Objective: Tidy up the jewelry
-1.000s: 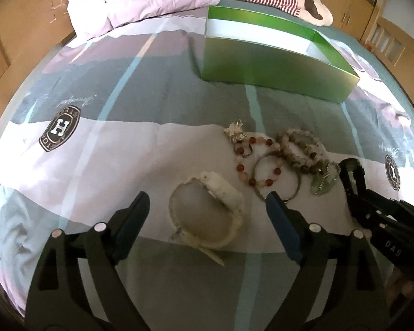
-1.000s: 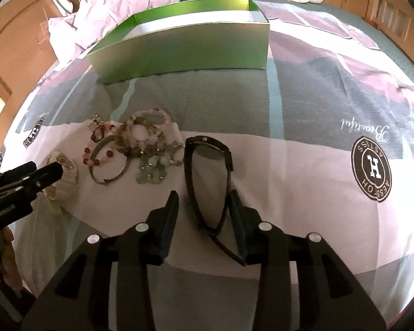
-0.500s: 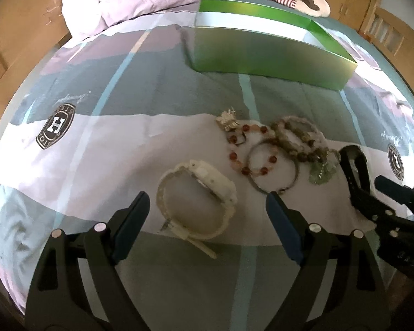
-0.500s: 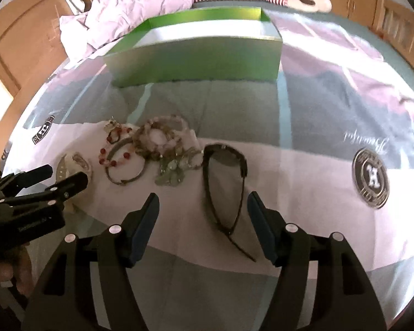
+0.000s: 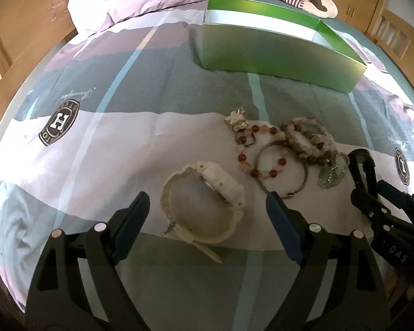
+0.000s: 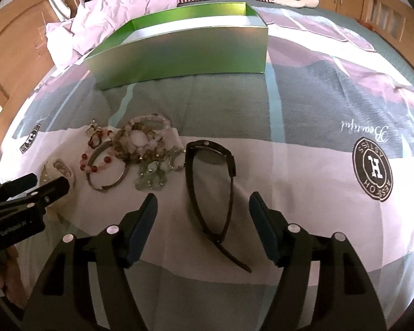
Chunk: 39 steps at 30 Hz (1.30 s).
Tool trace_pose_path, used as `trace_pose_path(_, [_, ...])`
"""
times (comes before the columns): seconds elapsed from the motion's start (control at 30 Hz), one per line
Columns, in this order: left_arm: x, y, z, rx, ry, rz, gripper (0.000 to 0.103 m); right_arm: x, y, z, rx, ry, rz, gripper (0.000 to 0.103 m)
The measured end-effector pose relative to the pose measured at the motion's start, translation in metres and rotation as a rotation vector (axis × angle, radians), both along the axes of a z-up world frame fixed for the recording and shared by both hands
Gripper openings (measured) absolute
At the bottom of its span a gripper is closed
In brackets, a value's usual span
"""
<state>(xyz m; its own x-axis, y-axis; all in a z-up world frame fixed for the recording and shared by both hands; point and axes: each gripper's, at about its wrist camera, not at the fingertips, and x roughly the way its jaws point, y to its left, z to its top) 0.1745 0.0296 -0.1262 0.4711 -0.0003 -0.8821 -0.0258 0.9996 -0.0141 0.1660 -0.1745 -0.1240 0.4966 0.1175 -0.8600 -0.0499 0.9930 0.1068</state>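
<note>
Through the left wrist camera my left gripper (image 5: 204, 215) is spread wide, the white watch (image 5: 204, 207) lying between its fingers at lower centre; the beaded bracelets (image 5: 284, 151) crowd just to its right, and the green box (image 5: 276, 52) sits at upper right on the bedspread (image 5: 124, 138). Through the right wrist camera my right gripper (image 6: 202, 215) is spread too, around the black watch (image 6: 209, 182) at centre; the bracelets lie just left of it, the box at top centre.
</note>
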Motion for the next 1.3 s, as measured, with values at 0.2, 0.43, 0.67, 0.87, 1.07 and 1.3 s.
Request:
trace_pose_path(0.2, [0.002,0.000,-0.008,0.010,0.008,-0.001,0.083,0.002,0.001,-0.007,-0.037,0.025,-0.003,0.068])
trace_pose_path(0.43, [0.005,-0.001,-0.017,0.013,0.024,-0.014,0.061,0.007,0.000,-0.007,-0.015,0.046,0.017,0.030])
trace_pose_path(0.67, [-0.002,-0.008,-0.001,0.028,-0.050,-0.044,0.056,0.000,0.000,0.010,0.029,-0.021,0.034,0.010])
trace_pose_path(0.87, [-0.008,-0.009,0.027,-0.026,-0.134,-0.051,0.056,-0.011,0.002,0.042,0.058,-0.118,0.047,0.010])
trace_pose_path(1.07, [-0.017,-0.014,0.044,-0.034,-0.170,-0.071,0.056,-0.014,0.004,0.050,0.067,-0.136,0.062,0.010])
trace_pose_path(1.3, [-0.019,-0.014,0.040,-0.020,-0.159,-0.072,0.056,-0.014,0.003,0.048,0.068,-0.124,0.058,0.010])
